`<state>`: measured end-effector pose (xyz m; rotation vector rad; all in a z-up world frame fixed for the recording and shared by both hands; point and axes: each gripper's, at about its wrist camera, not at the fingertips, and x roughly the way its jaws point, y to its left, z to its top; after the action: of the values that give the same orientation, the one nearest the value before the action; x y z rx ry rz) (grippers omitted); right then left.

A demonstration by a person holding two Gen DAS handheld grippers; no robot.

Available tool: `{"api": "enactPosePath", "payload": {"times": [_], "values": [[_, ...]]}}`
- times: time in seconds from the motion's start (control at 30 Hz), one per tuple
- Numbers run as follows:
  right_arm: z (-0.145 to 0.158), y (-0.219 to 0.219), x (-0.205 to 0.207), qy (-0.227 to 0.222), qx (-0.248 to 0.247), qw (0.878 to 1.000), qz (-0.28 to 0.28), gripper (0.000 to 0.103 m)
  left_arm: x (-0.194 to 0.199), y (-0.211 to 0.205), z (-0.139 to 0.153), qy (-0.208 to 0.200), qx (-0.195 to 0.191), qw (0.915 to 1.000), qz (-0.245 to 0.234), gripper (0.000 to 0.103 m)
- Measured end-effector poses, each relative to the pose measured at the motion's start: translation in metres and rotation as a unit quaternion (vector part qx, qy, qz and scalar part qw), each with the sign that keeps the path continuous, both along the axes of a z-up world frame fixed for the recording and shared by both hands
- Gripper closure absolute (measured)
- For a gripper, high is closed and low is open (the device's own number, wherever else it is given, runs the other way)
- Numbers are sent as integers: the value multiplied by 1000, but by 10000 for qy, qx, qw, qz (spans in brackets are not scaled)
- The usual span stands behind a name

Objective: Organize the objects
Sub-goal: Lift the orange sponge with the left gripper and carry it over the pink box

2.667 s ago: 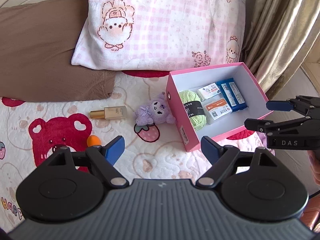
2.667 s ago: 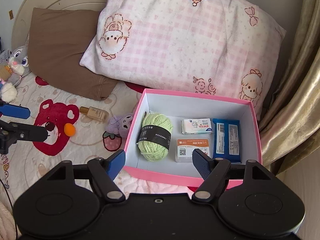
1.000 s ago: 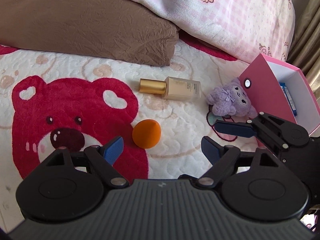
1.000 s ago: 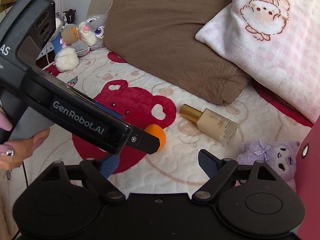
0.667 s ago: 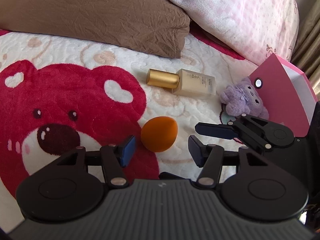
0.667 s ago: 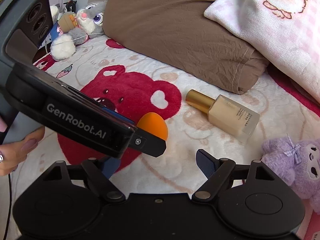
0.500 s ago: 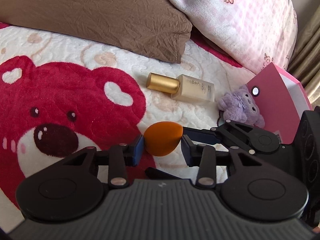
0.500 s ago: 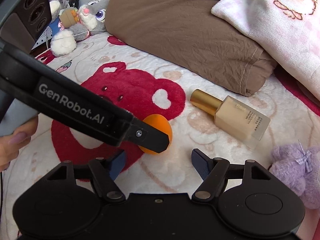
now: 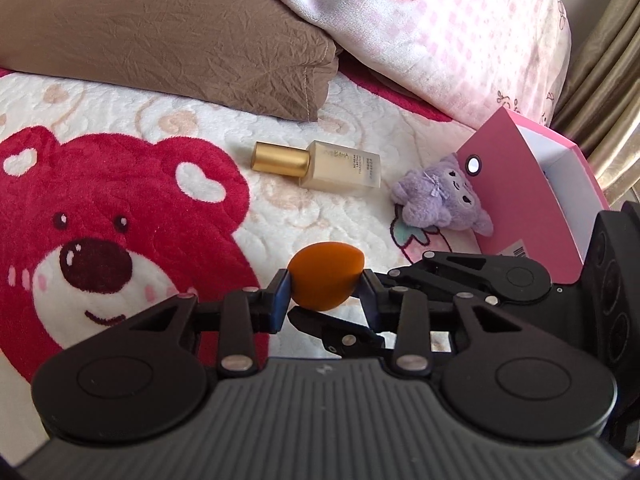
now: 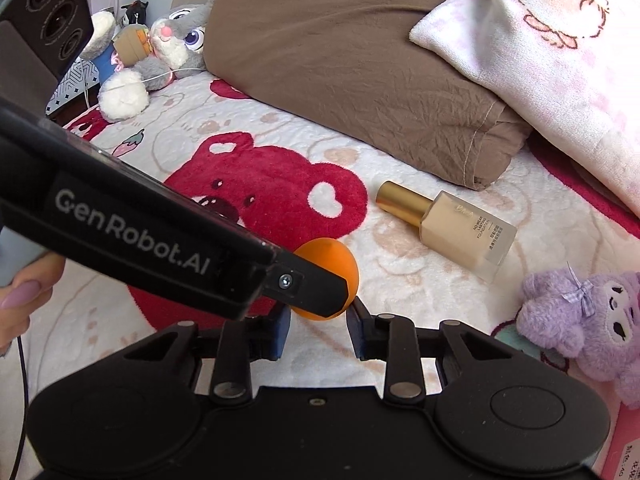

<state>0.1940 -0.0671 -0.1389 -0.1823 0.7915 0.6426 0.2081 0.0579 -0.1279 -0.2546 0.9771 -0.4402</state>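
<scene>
The orange sponge sits squeezed between the pads of the left claw, just above the bed blanket. The right claw is narrow, holding nothing, right beside the sponge. Beyond the sponge lie a makeup bottle, purple plush and pink box.

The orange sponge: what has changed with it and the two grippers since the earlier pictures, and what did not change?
The left gripper moved from above the pink box to the orange sponge and shut on it. The right gripper followed and narrowed, but grips nothing. The foundation bottle and purple plush stayed on the blanket.
</scene>
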Motion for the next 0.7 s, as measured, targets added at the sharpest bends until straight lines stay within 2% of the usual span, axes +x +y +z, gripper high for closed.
{"api": "enactPosePath", "payload": {"times": [0.13, 0.23, 0.37, 0.57, 0.7], "values": [[9, -11, -11, 137, -10, 9998, -131, 68, -12, -15, 7, 81, 77, 9999, -98, 67], [13, -20, -18, 468, -78, 9986, -249, 68, -21, -29, 9, 309, 139, 9993, -165, 68], [22, -38, -33, 723, -14, 9965, -427, 68, -39, -49, 21, 295, 271, 9987, -316, 68], [49, -62, -60, 726, -111, 9956, -579, 68, -62, -76, 49, 256, 349, 9977, -525, 68], [73, -75, -74, 730, -137, 9945, -733, 68, -79, -88, 72, 92, 297, 9976, -623, 68]]}}
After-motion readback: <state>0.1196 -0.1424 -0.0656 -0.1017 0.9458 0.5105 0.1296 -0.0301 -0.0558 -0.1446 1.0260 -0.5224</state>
